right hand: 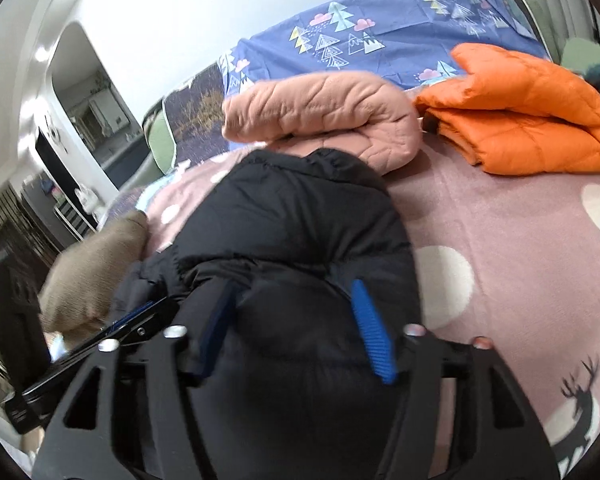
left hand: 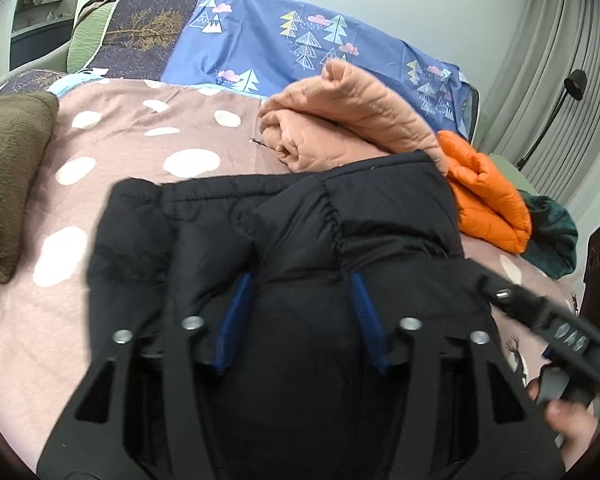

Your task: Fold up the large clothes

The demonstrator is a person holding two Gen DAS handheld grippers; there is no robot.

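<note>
Straddling black jacket [left hand: 300, 232], both grippers' jaws parted.

Black jacket [left hand: 284, 240], orange jacket [left hand: 488, 200], pink white-spotted bedspread [left hand: 120, 152]

Setting: bedroom in a home. Bed [left hand: 112, 160] spread with a pink sheet with white dots; blue tree-print cover [left hand: 284, 40] draped over its far end. Brown pillow [left hand: 8, 176] at one side. Folded padded jackets, peach [left hand: 340, 120] and orange [left hand: 488, 200], stacked on the bed. Pleated grey curtains [left hand: 560, 52] and black lamp [left hand: 574, 84] beyond. Shelved alcove [right hand: 88, 108] in the side wall.
</note>
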